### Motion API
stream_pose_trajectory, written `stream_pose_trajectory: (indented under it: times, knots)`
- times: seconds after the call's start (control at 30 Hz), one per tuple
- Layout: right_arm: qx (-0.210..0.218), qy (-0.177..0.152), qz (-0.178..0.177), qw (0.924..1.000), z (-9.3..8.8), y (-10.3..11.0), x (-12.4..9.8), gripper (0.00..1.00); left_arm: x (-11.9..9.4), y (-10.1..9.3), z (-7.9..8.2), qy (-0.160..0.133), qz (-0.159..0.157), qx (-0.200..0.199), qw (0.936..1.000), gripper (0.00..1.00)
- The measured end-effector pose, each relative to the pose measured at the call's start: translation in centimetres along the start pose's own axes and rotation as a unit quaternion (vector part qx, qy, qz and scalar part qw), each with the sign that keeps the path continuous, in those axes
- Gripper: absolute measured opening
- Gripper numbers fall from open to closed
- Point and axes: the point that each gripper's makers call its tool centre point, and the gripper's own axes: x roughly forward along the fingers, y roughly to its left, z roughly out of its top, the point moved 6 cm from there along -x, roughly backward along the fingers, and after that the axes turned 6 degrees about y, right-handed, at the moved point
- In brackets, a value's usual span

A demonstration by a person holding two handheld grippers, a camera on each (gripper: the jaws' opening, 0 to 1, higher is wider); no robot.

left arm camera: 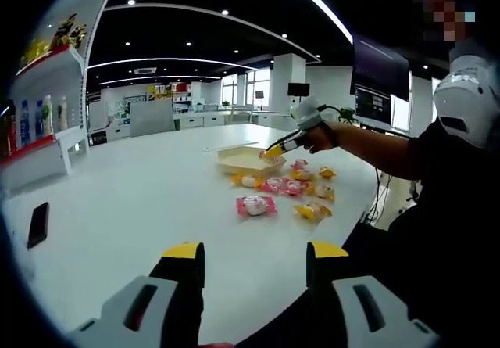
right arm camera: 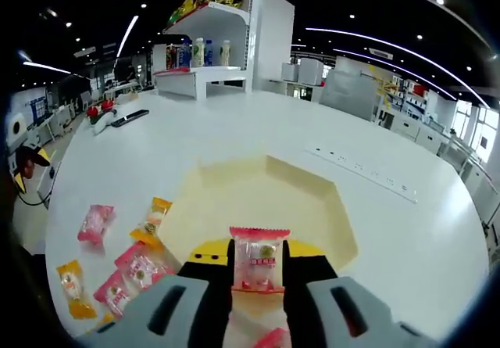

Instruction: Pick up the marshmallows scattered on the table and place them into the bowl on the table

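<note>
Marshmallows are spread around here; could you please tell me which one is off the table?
The pink-wrapped marshmallow clamped in the right gripper, above the bowl; the others lie on the table.

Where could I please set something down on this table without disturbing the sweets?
Bare table lies between the phone and the marshmallows. It is crowded beside the bowl, where the right tongs hold a packet.

A pink packet (right arm camera: pixel 273 339) is cut off at the bottom edge of the right gripper view. The labels on the shelf bottles (right arm camera: pixel 205 52) are too small to read.
</note>
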Motion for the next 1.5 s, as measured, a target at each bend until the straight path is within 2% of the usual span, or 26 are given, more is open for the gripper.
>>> stream_pose_trajectory:
  times: [0.57, 0.87, 1.13, 1.5]
  knots:
    - [0.002, -0.017, -0.003, 0.9998, -0.2, 0.2, -2.4, 0.26, 0.1, -0.8, 0.5, -0.002, -0.004, 0.009, 0.9999, 0.52]
    - [0.005, -0.026, 0.0, 0.9996, -0.8, -0.1, -3.5, 0.28, 0.8, -1.2, 1.0, 0.0, -0.01, 0.015, 0.9998, 0.52]
    - [0.008, -0.049, -0.003, 0.9988, -0.6, -0.5, -5.0, 0.28, 1.4, -1.2, 1.4, 0.004, -0.013, 0.018, 0.9997, 0.52]
    - [0.008, -0.057, 0.003, 0.9984, -1.1, -0.6, -6.1, 0.3, 2.1, -1.2, 1.3, 0.01, -0.016, 0.015, 0.9997, 0.53]
